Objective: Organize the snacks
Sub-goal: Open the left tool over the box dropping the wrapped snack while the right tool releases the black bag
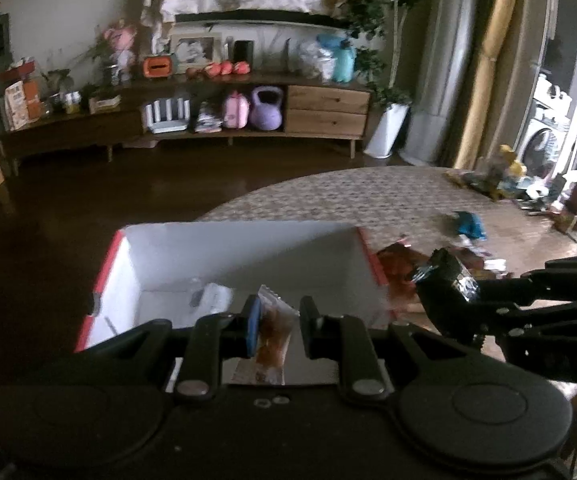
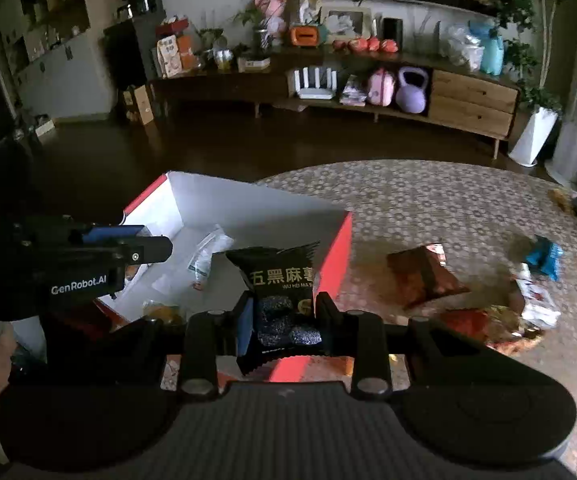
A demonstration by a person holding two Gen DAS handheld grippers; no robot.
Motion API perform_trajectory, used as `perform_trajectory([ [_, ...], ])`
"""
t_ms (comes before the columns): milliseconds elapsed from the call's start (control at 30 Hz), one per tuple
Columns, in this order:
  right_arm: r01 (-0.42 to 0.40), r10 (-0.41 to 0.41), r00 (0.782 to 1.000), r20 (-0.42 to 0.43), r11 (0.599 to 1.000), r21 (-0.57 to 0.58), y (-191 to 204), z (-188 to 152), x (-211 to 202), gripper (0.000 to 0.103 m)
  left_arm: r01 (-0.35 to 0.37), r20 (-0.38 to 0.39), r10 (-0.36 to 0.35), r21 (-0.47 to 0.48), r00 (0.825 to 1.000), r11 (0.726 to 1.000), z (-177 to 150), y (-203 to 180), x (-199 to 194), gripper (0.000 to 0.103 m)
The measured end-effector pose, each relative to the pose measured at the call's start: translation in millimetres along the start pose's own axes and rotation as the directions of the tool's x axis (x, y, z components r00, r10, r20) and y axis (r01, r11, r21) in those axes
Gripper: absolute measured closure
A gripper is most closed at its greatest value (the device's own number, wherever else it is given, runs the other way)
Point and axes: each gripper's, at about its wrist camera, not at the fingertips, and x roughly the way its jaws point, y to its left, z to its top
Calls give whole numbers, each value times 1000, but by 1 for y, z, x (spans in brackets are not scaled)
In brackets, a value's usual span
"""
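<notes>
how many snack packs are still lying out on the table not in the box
4 visible: a brown-red packet just right of the red box, a red-orange one nearer the camera, a white one beside it, and a blue one farther right. Others may be hidden.

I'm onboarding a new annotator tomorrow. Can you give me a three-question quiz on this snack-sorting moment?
1. True or false: the right gripper holds a black snack packet.
2. The left gripper is above: A) the floor B) the red-and-white box C) the sideboard.
3. Fill in: loose on the patterned table, right of the box, lies a reddish-brown ____.

Key: 1 true. 2 B; a clear packet with orange-brown contents sits between its fingers. 3 snack packet.
</notes>
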Motion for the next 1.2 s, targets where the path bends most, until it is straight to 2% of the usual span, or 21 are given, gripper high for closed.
perform_trajectory([
  [400,-14,9,995,-99,999,-53,33,-1,66,71,-87,-91,86,-9,992,996,-11,47,37,85],
  [867,-26,18,988,-154,999,-48,39,-11,90,70,-83,-208,80,-3,975,997,-35,57,58,82],
  [1067,-33,26,986,-163,999,-42,38,-13,90,70,-79,-223,74,-13,972,997,-39,57,58,71],
  [1100,-36,29,986,-164,999,-40,38,-14,89,70,-79,-222,74,-15,972,997,-40,56,57,66],
  [1133,-37,31,986,-163,999,-39,38,-14,88,64,-81,-221,75,-16,972,997,-40,56,56,63],
  [1200,-32,25,988,-151,999,-42,39,-15,85,57,-89,-212,83,-17,974,996,-40,55,53,46],
])
